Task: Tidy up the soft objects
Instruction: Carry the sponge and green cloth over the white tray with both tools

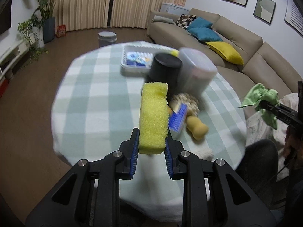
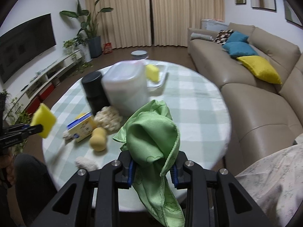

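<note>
A: On the round table [image 2: 198,98], checked cloth: count pls.

B: Yellow sponges, 2 seen. One clamped lengthwise in the left gripper [image 1: 151,147], held up over the table's near side [image 1: 153,117]; the other stands at the white tray [image 2: 152,72]. White tray, 1 [image 1: 132,67], far side, w/ blue-and-white packs inside. Green cloth, 1 [image 2: 151,130].

A: Right gripper?

B: Right gripper [image 2: 153,170] pinched on the green cloth; cloth bunches above the fingers and a tail hangs below. From the left cam it shows at the far right edge, off the table's right side.

A: Rest of the pile?

B: Mid-table, 1 black cylinder [image 2: 93,90] and 1 frosted plastic tub [image 2: 126,89], side by side, touching or nearly. In front of them: 1 cream knitted bundle [image 2: 108,119], 1 blue-and-yellow box [image 2: 81,127], 1 tan peanut-shaped sponge [image 2: 98,139], 1 small white fluffy piece [image 2: 85,163] near the front edge.

A: Hard to read?

B: Table items motion-blurred in both cams, so box print is unreadable. Held sponge hides part of the black cylinder and the box in the left cam. Tub contents unclear. Another pale bit sits left of the box; can't tell what it is. Sofa [image 2: 246,87] on the right, w/ 2 blue cushions, 1 yellow, 1 patterned.
</note>
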Available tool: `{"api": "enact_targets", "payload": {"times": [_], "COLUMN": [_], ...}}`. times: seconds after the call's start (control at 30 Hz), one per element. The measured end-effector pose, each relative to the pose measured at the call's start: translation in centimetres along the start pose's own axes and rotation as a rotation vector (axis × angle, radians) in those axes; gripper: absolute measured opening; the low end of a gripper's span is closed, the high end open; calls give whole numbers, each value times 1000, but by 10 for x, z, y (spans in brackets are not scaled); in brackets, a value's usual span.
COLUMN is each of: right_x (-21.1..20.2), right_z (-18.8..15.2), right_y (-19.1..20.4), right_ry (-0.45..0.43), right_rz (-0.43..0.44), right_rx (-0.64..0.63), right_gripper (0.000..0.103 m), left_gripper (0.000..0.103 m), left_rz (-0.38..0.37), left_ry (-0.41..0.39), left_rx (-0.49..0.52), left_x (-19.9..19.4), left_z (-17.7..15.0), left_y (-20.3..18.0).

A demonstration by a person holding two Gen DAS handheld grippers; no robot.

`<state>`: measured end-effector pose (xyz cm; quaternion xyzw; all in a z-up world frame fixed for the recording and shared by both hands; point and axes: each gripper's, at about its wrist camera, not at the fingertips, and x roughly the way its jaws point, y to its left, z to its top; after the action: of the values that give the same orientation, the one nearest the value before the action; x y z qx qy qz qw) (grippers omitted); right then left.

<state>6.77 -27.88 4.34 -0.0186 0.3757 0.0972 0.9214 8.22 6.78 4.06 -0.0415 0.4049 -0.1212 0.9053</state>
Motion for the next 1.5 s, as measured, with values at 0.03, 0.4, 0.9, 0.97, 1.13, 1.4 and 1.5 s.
{"api": "enact_targets", "payload": {"times": [0.03,0.4,0.9,0.97,1.13,1.4,1.5], "right_x": [-1,15,142,166,226,304,324], "right_z": [5,113,295,305,307,285,275], "right_y": [-8,-97,-61,-41,10,52,58], "right_ry": [-8,-112,-101,-72,34,187,233], "right_rz": [-17,-155,-55,3,108,231,241], "right_rx": [2,12,-162,-204,-321,-423,-450], "right_gripper": [32,32,32,32,32,32,33], "left_gripper": [22,22,22,22,23,23,23], "left_rz": [12,87,36,25,-9,-17,-36], "left_ry": [-12,-82,-9,27,116,203,207], "left_rx": [6,67,240,259,239,209,174], "left_x": [-1,22,165,186,240,291,295], "left_z": [8,133,266,270,268,243,239], "left_y": [4,49,13,6,7,22,26]}}
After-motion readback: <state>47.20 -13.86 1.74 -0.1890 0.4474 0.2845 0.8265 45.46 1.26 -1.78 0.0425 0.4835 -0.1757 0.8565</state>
